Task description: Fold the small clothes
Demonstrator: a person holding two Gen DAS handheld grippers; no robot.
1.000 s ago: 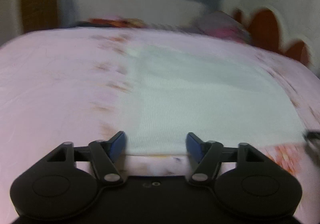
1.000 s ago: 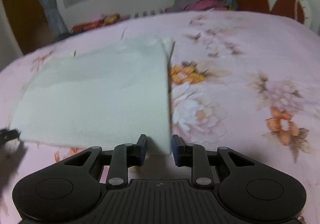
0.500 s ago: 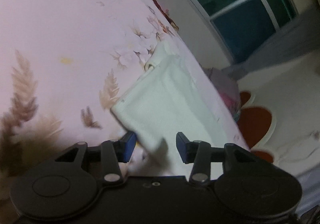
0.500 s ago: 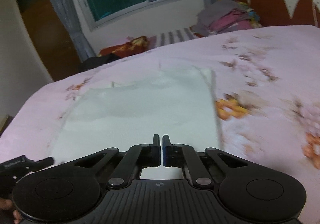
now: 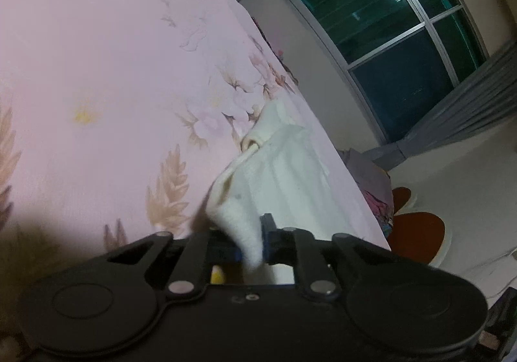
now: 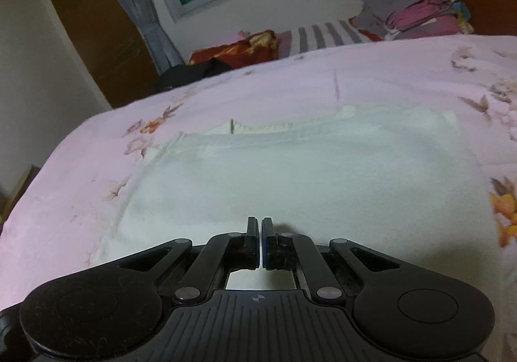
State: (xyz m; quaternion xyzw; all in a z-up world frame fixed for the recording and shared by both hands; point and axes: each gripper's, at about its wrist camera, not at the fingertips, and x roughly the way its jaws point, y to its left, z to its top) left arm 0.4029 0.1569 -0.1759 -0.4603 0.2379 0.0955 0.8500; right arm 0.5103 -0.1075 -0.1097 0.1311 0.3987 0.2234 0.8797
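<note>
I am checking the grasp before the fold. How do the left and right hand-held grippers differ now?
The left hand-held gripper has a bunched corner of the white knit garment between its closing jaws; the right hand-held gripper is shut with nothing visible between its pads. The left view is strongly rolled, the right view level above the flat garment. Both are black with blue pads, over the pink floral bedsheet.
</note>
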